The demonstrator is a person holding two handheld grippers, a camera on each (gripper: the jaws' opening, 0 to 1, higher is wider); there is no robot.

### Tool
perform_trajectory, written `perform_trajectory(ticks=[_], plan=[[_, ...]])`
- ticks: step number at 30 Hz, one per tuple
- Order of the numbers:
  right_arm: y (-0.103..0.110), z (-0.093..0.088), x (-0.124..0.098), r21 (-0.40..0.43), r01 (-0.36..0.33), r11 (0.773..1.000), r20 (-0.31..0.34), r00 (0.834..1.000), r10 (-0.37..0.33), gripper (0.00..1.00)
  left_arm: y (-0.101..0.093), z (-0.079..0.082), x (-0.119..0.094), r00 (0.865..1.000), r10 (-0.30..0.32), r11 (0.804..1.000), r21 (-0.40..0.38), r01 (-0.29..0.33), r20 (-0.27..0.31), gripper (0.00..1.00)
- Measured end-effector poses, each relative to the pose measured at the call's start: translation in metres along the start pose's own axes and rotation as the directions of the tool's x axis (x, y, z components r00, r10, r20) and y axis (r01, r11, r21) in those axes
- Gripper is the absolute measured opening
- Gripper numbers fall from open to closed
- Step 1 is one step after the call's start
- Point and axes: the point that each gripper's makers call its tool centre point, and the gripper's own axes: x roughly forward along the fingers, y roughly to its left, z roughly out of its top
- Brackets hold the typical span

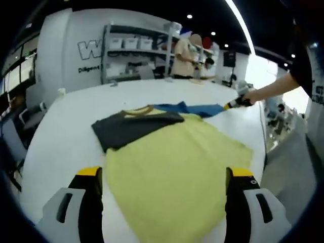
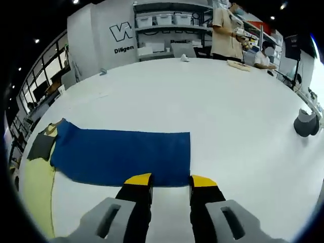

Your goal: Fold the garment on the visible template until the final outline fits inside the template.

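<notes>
Two tongs: left tongs [image 1: 164,174] spread wide, grasping nothing, hanging over the near edge of the garment; right tongs [image 2: 170,180] with a narrow gap between the tips, at the near edge of the blue part; whether they pinch the cloth I cannot tell.
Garment: a shirt [image 1: 177,162] lying flat on the white surface [image 1: 66,131], body yellow, one sleeve dark grey [image 1: 131,126], collar [image 1: 137,110] at the far end.
Blue part: the blue sleeve [image 2: 121,154] stretched out flat as a long band, running from the shirt body outward to the right tongs.
Long axis: in the left gripper view the body runs from the near tongs away to the collar; both sleeves lie across it.
Shelves: a rack [image 1: 136,50] by the back wall holds pale bins [image 2: 163,19], contents hidden.
Right edge: a grey object [image 2: 306,124] sits on the surface, well apart from the shirt.
</notes>
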Motion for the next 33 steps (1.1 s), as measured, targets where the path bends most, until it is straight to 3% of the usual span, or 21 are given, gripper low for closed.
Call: perform_trajectory(ticks=[2,6,7,10,14,18,20,22,23,28,31,33], plan=[[0.0,-0.001,0.001,-0.044,0.008,0.999,-0.009,1.0,-0.008,0.17,0.002,-0.002,-0.002,1.0,0.002,1.0,-0.003,-0.002,0.0,0.94],[-0.007,0.006,0.006,-0.004,0.027,1.0,0.001,1.0,-0.027,0.06,0.001,-0.001,-0.002,1.0,0.005,1.0,0.0,-0.005,-0.006,0.94],[-0.002,0.0,-0.006,-0.008,0.03,1.0,0.003,1.0,-0.03,0.04,0.001,-0.001,-0.002,1.0,0.005,1.0,-0.005,-0.005,-0.003,0.94],[-0.002,0.0,-0.009,0.005,0.024,1.0,-0.004,1.0,-0.024,0.0,0.001,-0.002,-0.002,1.0,0.005,1.0,-0.006,-0.005,-0.007,0.93],[-0.013,0.017,0.0,-0.008,0.023,1.0,0.029,0.999,-0.023,0.0,0.001,0.002,-0.001,1.0,0.006,0.999,-0.037,-0.005,0.014,0.93],[-0.013,0.029,-0.01,-0.052,0.038,0.998,0.068,0.997,-0.035,0.0,0.0,0.002,-0.001,1.0,0.004,1.0,-0.002,-0.004,0.001,0.93],[-0.009,0.051,-0.012,-0.105,0.044,0.993,0.096,0.995,-0.034,0.0,0.001,0.002,0.0,1.0,0.001,1.0,0.004,-0.001,-0.002,0.93],[-0.006,0.057,-0.022,-0.145,0.053,0.988,0.118,0.992,-0.036,0.0,0.003,0.004,0.0,1.0,0.0,1.0,-0.012,0.001,0.012,0.93],[-0.008,0.069,-0.023,-0.174,0.061,0.983,0.139,0.99,-0.037,0.0,0.004,0.006,0.0,1.0,0.002,1.0,-0.022,-0.002,0.02,0.93],[0.009,0.117,-0.039,-0.177,0.04,0.983,0.259,0.966,0.008,0.0,0.002,0.009,0.002,1.0,0.0,1.0,-0.029,0.001,0.021,0.93],[0.038,0.145,-0.054,-0.214,0.01,0.977,0.317,0.946,0.06,0.0,0.002,0.011,0.002,1.0,-0.01,1.0,-0.017,0.01,0.02,0.92],[0.053,0.163,-0.061,-0.302,0.015,0.953,0.345,0.934,0.095,0.0,0.001,0.011,0.002,1.0,-0.02,1.0,-0.014,0.02,0.017,0.91]])
